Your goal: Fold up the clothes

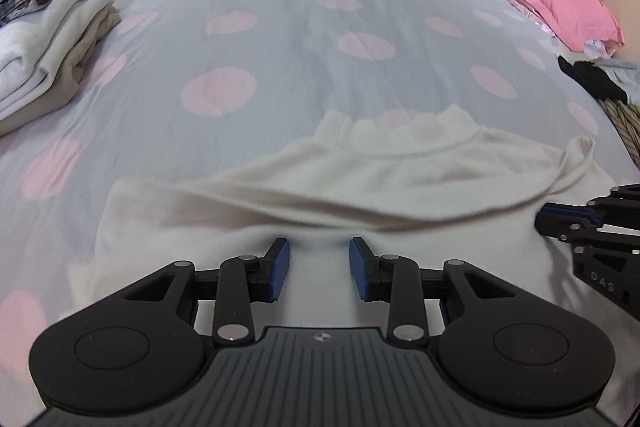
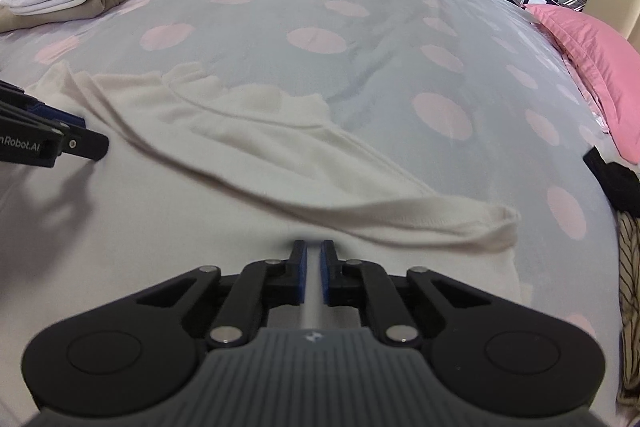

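Left gripper (image 1: 319, 267) hovers low over the cream top (image 1: 360, 179), fingers spread apart, nothing between them. The frilled collar points up the polka-dot bedspread (image 1: 280, 27). Right gripper (image 1: 592, 223) edges in at right; folded stack (image 1: 52, 39) sits far left.

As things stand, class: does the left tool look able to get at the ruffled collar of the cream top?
Probably yes. The left tool is open above the cream top, and the ruffled collar lies straight ahead on the bedspread, with only flat cloth and one raised fold between them.
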